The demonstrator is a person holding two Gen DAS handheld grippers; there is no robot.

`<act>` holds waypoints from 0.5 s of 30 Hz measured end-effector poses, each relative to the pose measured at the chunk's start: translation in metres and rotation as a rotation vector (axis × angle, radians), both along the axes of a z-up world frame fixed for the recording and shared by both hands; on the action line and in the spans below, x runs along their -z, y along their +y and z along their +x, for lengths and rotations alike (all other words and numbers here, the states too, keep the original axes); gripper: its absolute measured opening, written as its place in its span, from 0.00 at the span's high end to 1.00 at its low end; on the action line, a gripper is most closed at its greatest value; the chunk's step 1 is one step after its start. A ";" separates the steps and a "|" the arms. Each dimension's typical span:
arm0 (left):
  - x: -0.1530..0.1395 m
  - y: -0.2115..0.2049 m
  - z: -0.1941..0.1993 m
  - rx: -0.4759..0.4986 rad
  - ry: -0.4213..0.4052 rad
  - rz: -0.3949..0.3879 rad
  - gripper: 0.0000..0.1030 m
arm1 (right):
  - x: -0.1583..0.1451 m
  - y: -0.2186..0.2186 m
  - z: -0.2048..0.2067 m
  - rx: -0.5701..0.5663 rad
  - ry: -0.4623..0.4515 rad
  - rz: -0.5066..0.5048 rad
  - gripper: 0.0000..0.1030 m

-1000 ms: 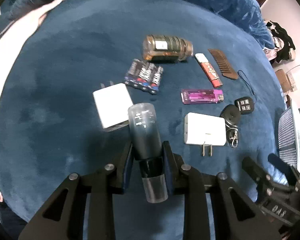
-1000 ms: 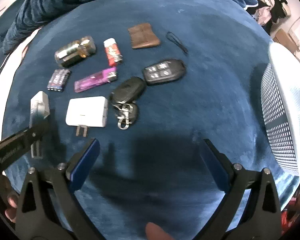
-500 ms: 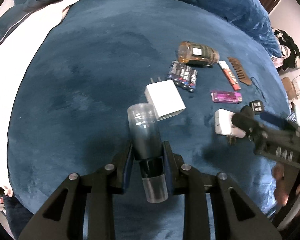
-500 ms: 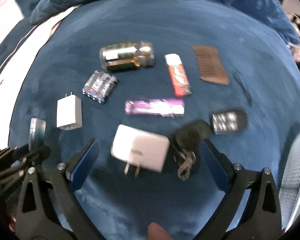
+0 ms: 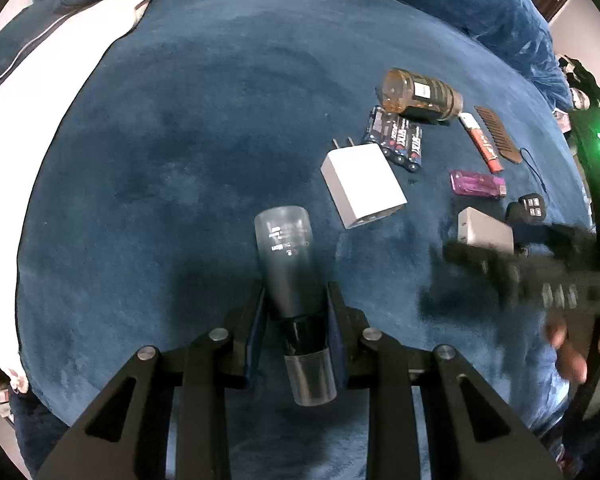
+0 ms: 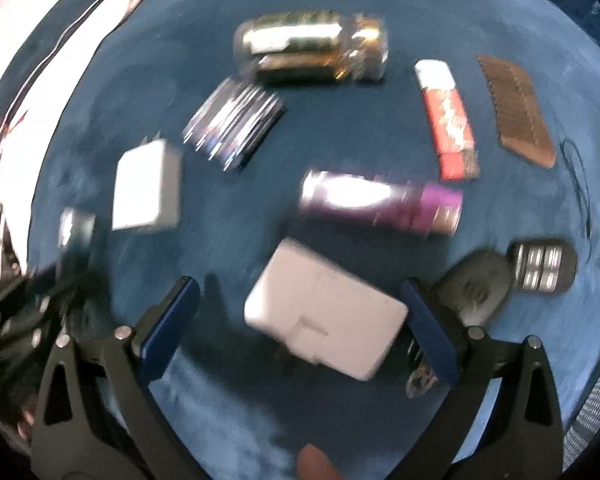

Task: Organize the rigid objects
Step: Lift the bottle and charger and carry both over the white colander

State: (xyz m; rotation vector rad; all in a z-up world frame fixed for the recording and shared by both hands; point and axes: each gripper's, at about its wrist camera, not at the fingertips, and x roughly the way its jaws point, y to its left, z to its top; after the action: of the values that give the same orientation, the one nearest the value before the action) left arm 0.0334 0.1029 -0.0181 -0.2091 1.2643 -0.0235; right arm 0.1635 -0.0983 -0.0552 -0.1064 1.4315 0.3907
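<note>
My left gripper (image 5: 296, 304) is shut on a dark smoky tube with a black neck (image 5: 290, 264), held above the blue blanket (image 5: 160, 152). A white charger block (image 5: 362, 186) lies just beyond it to the right. My right gripper (image 6: 300, 304) stands open and hovers over a second white charger (image 6: 324, 312), which lies between its blue pads without touching them. In the left wrist view the right gripper (image 5: 540, 280) shows as a dark blur over that second charger (image 5: 486, 232).
On the blanket lie an amber bottle (image 6: 312, 46), a battery pack (image 6: 234, 122), a red lighter (image 6: 448, 120), a purple lighter (image 6: 380, 202), a brown comb (image 6: 516, 110), a key fob (image 6: 544, 266) and a black key pouch (image 6: 472, 288). White bedding (image 5: 40, 92) borders the left.
My right gripper swung left and down from bare blanket to hover over the second white charger. My left gripper carried the tube leftward, away from the items.
</note>
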 end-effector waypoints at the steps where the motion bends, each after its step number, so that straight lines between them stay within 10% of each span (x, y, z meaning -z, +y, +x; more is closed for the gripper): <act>1: 0.000 -0.001 -0.001 0.002 -0.001 -0.001 0.72 | -0.001 0.001 -0.009 -0.024 0.000 -0.001 0.03; 15: -0.006 -0.008 -0.007 0.008 -0.018 0.003 0.72 | 0.004 0.006 -0.025 -0.058 -0.029 -0.129 0.33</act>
State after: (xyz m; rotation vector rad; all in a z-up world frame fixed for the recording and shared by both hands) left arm 0.0263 0.0947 -0.0120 -0.2007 1.2472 -0.0302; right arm 0.1387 -0.0919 -0.0591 -0.2574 1.4271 0.3423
